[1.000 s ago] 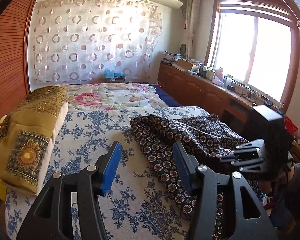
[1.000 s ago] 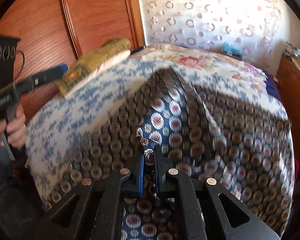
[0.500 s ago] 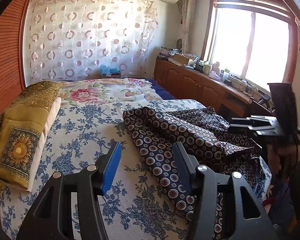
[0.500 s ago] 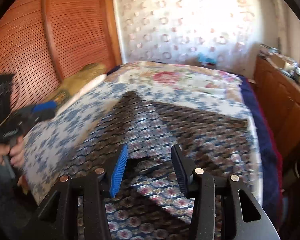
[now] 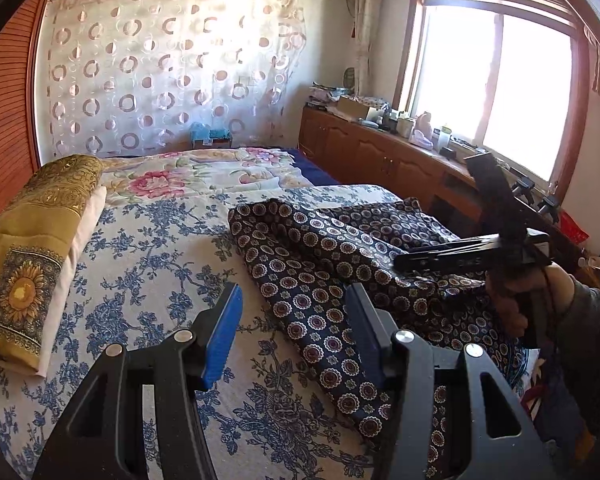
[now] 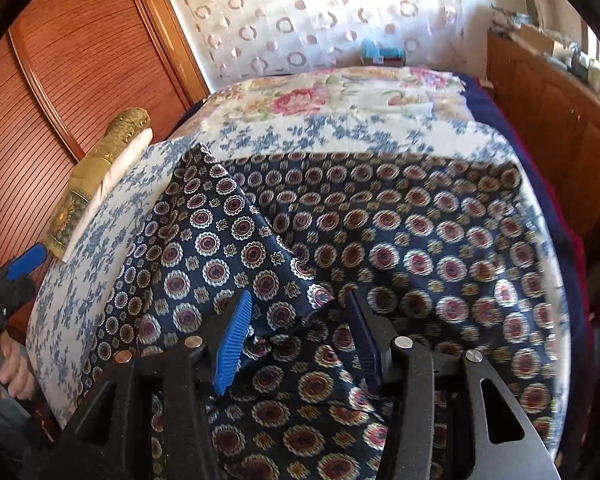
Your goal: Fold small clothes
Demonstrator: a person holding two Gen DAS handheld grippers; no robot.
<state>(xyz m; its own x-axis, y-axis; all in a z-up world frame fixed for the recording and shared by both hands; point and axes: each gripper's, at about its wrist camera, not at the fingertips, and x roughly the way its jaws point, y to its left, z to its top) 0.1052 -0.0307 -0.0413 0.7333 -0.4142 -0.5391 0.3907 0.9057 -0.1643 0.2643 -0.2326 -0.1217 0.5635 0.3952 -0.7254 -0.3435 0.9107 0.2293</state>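
Note:
A dark navy garment with round medallion print (image 5: 320,264) lies partly folded on the blue-floral bedspread (image 5: 140,264), right of the bed's middle. My left gripper (image 5: 292,332) is open and empty, hovering above the bedspread at the garment's left edge. My right gripper (image 6: 298,332) is open just above the garment (image 6: 420,240), with a folded flap (image 6: 228,232) lying ahead of its left finger. The right gripper also shows in the left wrist view (image 5: 472,252), over the garment's right side. The left gripper shows at the left edge of the right wrist view (image 6: 16,276).
A gold sunflower pillow (image 5: 32,252) lies at the bed's left side. A pink floral quilt (image 5: 204,176) covers the far end. Wooden cabinets (image 5: 380,160) with clutter run along the window wall. A wooden slatted wall (image 6: 72,64) stands behind the pillow.
My right gripper let go of the garment and opened, then drew back over the cloth. The garment dropped flatter onto the bed. My left gripper stayed open and barely shifted.

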